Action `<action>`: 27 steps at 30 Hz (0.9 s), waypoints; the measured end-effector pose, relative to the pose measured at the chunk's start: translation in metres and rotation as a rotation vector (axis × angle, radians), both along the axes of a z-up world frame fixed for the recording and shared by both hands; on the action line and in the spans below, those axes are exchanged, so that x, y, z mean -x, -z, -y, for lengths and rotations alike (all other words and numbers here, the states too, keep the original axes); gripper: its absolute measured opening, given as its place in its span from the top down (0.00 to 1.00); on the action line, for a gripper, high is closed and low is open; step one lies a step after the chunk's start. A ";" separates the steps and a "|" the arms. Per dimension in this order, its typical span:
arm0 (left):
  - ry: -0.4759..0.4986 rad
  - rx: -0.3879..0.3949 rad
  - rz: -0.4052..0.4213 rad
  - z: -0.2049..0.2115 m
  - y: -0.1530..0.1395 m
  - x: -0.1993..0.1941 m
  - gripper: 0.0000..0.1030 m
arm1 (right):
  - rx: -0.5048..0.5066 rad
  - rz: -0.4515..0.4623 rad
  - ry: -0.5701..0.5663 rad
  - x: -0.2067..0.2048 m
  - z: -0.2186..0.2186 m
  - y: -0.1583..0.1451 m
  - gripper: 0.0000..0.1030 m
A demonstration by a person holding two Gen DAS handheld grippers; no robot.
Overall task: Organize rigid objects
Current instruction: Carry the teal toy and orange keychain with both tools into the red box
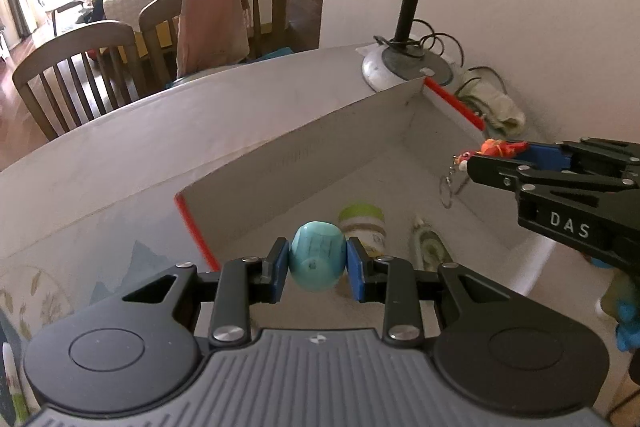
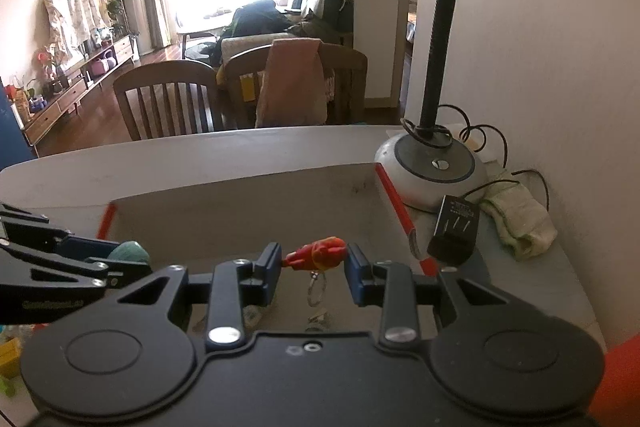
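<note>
Two grippers hold small things over an open cardboard box (image 1: 328,131).

The left gripper (image 1: 317,261) pinches a smooth teal egg-shaped cup (image 1: 317,255); the right gripper (image 2: 312,258) clamps a glossy red figure keychain (image 2: 318,254). A green-lidded jar (image 1: 363,227) and one tube (image 1: 430,247) lie inside, and a gooseneck lamp (image 2: 432,163) stands beside the box.

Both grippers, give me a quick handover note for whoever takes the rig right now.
Left gripper: shut on the teal egg-shaped container, held above the open box.
Right gripper: holds the red figure keychain over the box, ring dangling; full grip uncertain.
Done: a small jar and a tube lie in the box.
Left: release both items into the box.
</note>
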State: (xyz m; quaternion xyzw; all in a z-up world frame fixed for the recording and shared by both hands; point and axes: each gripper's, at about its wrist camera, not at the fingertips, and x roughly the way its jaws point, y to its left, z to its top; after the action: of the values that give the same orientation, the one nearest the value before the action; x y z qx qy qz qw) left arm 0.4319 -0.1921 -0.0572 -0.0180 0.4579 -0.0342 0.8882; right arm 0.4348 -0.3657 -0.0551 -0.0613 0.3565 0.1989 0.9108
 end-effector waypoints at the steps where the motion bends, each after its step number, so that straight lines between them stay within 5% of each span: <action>1: -0.003 -0.010 -0.002 0.002 0.004 -0.006 0.71 | 0.003 -0.003 -0.001 -0.004 0.000 0.003 0.68; 13: -0.002 -0.081 -0.120 0.023 0.046 -0.055 0.71 | 0.022 -0.106 -0.045 -0.041 -0.003 0.040 0.68; 27: 0.022 -0.068 -0.302 0.025 0.083 -0.067 0.71 | 0.126 -0.242 -0.158 -0.024 -0.011 0.063 0.68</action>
State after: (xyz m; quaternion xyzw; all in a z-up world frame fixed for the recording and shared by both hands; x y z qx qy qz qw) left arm 0.4985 -0.2174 -0.1404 0.0122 0.5872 -0.0256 0.8089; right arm 0.4585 -0.3551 -0.1183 -0.1218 0.4694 0.2533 0.8371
